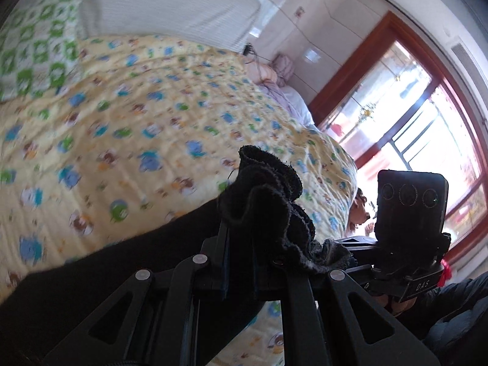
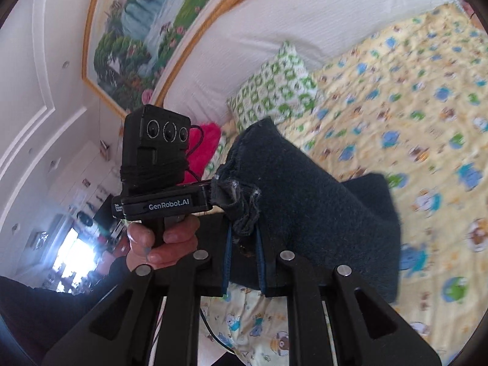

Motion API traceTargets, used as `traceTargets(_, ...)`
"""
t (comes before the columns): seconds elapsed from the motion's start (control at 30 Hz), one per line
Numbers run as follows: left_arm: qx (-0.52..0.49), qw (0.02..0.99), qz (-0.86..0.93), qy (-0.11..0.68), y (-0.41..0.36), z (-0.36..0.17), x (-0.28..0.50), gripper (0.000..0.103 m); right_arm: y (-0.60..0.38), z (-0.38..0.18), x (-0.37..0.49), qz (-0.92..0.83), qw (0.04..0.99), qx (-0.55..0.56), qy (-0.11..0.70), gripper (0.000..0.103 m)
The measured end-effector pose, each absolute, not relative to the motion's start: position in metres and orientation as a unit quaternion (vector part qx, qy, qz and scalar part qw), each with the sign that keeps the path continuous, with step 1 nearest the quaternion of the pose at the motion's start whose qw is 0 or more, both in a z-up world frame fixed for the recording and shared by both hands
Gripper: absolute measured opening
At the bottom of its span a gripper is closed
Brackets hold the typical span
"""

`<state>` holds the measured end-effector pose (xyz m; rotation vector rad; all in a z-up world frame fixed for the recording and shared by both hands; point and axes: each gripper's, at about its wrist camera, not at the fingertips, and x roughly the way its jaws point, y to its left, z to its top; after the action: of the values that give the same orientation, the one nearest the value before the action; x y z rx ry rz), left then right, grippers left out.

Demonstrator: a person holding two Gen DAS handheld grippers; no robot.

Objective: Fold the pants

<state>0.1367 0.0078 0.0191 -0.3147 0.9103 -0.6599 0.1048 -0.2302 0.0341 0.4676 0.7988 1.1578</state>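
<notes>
The left gripper is clamped on a bunched edge of the dark pants, and the cloth hides its fingertips. The right gripper is clamped on another bunched edge of the pants. Both ends are lifted above the bed, side by side. In the right view a hand holds the left gripper's handle. The quilt is blurry. A green pillow lies by the headboard, under a painting.

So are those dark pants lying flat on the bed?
No, lifted and bunched: the pants hang from both hand-held grippers, left and right, above the bed.
</notes>
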Motion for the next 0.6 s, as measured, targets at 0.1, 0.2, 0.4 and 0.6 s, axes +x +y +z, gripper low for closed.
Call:
traceTargets(0.1, -0.174, 0.831, -0.295, 0.438, 0.026, -0.001, 0.13, 0.007, -0.217, 0.025, 0.106, 0.531, 0.73, 0.2, 0.381, 0.015)
traceTargets(0.2, -0.192, 0.829, -0.277, 0.445, 0.04, -0.018, 0.127, 0.007, -0.202, 0.012, 0.109, 0.532, 0.72, 0.193, 0.402, 0.015)
traceTargets(0.4, -0.229, 0.824, -0.254, 0.451, 0.063, -0.042, 0.116, 0.007, -0.185, -0.007, 0.113, 0.526, 0.712, 0.174, 0.431, 0.015)
traceTargets(0.6, -0.238, 0.833, -0.215, 0.451, 0.076, -0.048, 0.102, 0.008, -0.178, -0.016, 0.114, 0.521, 0.708, 0.158, 0.449, 0.015)
